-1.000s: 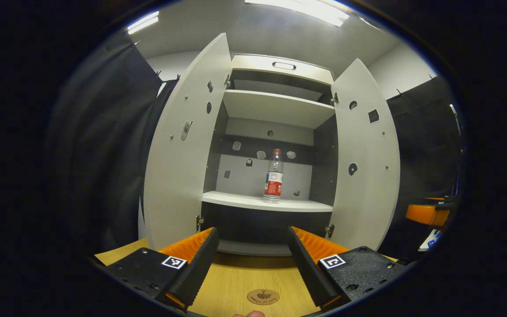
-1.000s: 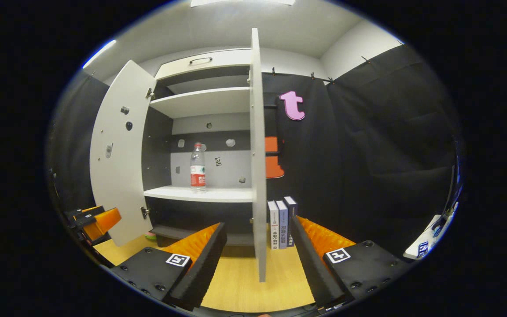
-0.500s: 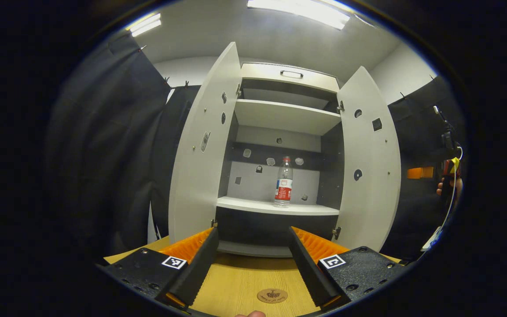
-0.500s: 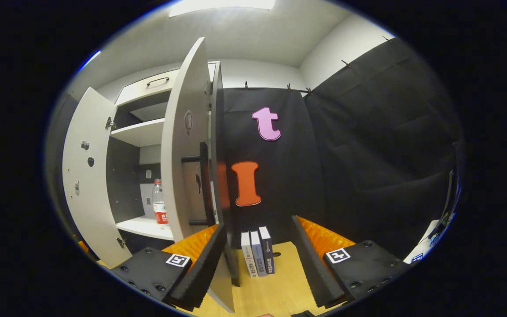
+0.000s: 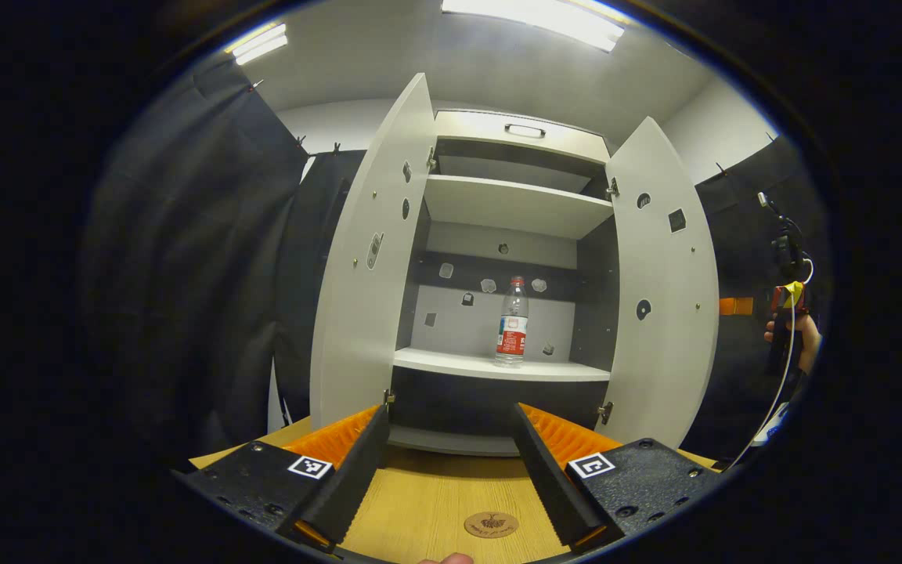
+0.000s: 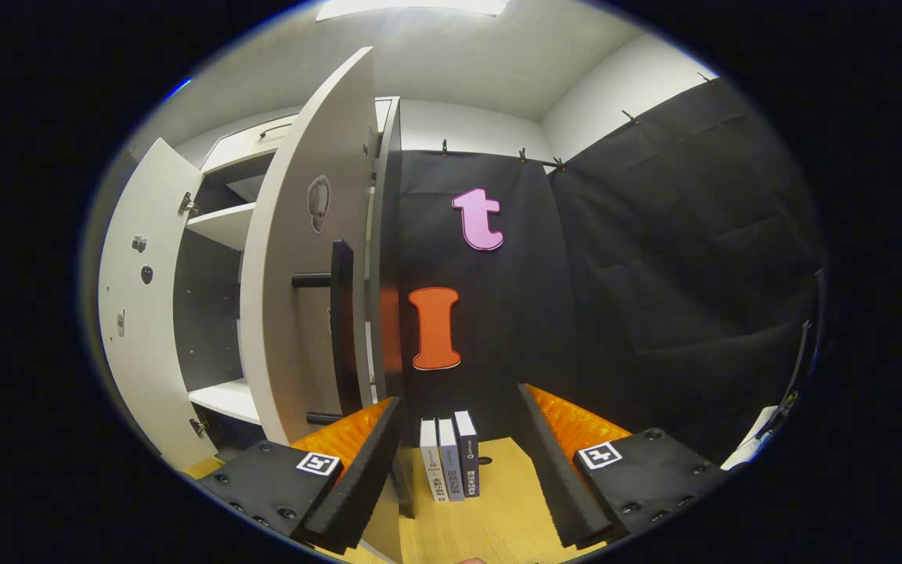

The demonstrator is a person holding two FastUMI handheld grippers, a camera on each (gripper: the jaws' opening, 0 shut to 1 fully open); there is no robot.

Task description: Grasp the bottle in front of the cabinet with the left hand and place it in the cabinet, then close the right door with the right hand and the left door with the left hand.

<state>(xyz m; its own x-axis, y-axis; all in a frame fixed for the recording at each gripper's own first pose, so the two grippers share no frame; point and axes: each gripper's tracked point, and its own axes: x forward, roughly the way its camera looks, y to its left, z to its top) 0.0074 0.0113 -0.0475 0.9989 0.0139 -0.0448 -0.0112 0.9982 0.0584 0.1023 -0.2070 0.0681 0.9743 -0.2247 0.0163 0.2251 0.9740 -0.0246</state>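
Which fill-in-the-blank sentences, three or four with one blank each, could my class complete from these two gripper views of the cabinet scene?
1. The bottle stands upright on the cabinet's ____ shelf.
2. Both doors, the left door and the right door, are ____.
3. Three ____ stand upright on the wooden table beside the cabinet.
4. The left gripper holds ____ between its fingers.

Missing words: lower; open; books; nothing

No wording is legible. The bottle (image 5: 511, 323) carries a red-and-white label and the three books (image 6: 449, 456) have printed spines, all too small to read.
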